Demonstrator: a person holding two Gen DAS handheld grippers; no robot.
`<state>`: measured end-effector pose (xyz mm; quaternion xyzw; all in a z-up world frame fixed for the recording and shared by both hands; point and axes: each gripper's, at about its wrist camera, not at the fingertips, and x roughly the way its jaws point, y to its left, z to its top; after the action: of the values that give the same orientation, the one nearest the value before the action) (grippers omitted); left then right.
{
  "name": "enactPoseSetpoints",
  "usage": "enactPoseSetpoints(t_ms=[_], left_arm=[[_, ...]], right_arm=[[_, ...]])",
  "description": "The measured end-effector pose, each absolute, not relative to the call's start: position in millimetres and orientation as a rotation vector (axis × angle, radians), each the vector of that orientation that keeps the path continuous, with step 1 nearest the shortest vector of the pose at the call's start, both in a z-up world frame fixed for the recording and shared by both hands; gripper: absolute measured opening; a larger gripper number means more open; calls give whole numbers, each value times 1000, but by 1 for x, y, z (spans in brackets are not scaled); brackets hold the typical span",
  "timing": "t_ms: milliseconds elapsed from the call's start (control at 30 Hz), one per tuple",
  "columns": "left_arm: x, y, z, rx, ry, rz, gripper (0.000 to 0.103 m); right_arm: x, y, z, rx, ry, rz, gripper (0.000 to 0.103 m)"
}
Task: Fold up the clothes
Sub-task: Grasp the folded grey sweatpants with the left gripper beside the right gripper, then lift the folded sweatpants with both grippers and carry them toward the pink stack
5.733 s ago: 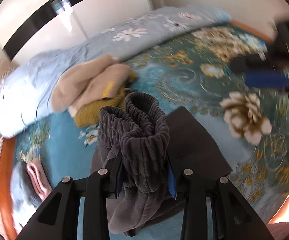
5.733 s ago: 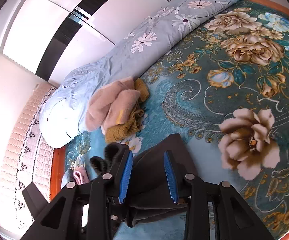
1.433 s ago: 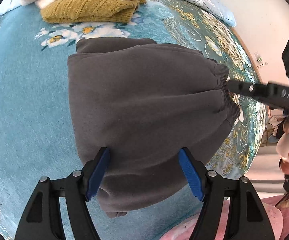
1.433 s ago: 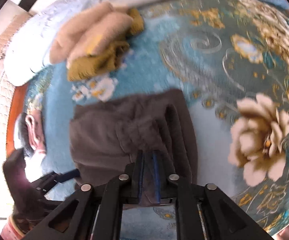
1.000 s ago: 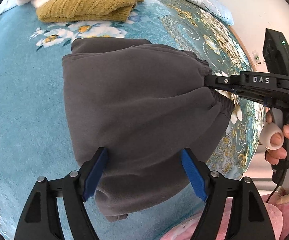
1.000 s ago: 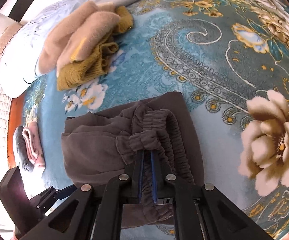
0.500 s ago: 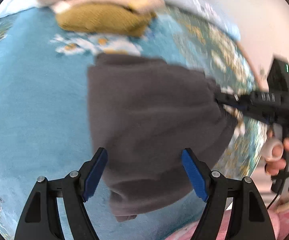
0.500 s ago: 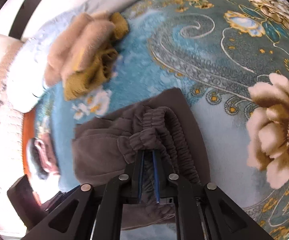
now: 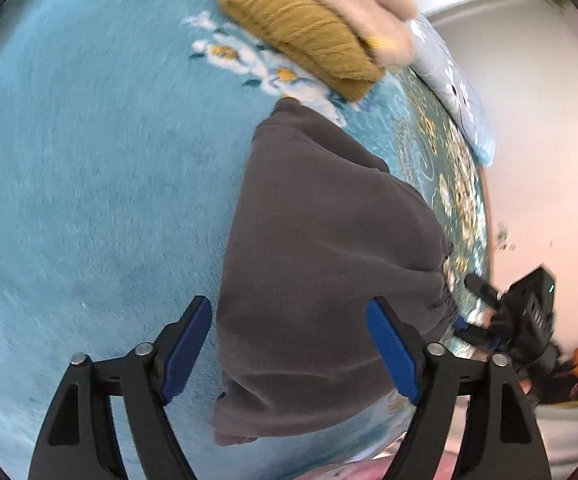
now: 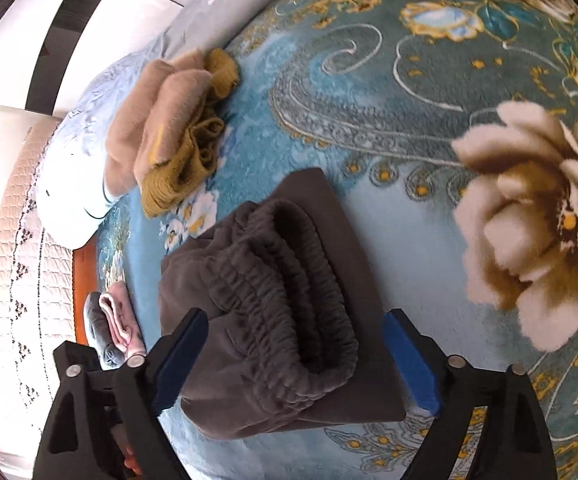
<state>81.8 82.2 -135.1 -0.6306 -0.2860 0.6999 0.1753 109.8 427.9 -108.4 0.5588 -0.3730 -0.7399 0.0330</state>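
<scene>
Folded dark grey sweatpants [image 9: 329, 248] lie on the blue floral bedspread [image 9: 89, 160]. In the right wrist view the pants [image 10: 281, 304] show their gathered elastic waistband on top. My left gripper [image 9: 289, 344] is open and empty, its blue pads spread over the near edge of the pants. My right gripper [image 10: 297, 356] is open and empty, its blue pads wide on either side of the waistband. The right gripper also shows at the far right in the left wrist view [image 9: 489, 316].
A stack of a mustard knit sweater [image 9: 301, 28] and beige fleece [image 10: 157, 108] lies beyond the pants. A light blue floral quilt [image 10: 137, 56] runs along the far side. Pink and grey folded items [image 10: 113, 320] sit by the bed's wooden edge.
My right gripper was shut on the waistband and has opened, letting it go. The left gripper has swung left, so the pants now sit to its right.
</scene>
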Motion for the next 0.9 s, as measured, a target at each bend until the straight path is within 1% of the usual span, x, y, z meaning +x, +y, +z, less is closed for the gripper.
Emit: enactPoseSetpoints(t_ms=[167,400,633,800,900], left_arm=[[75,76,-150,-1799,-990,1915,84],[66,89,-167,-1844,-1012,1864,84],[62,100,-167,-1851,-968,1877,84],[58,110,-160,-1833,-886,1903,84],[58,117,-155,-1817,-815,1929,83]], right_arm=[[106,431,-119,1723,-1206,-2248,95],[103,435,-135,1777,-1225,-2212,96],[94,427,-139,1765,-1207,-2203,96],[92,422,-139,1757,-1193,-2209,95],[93,421,-136,1752,-1213,-2194,86]])
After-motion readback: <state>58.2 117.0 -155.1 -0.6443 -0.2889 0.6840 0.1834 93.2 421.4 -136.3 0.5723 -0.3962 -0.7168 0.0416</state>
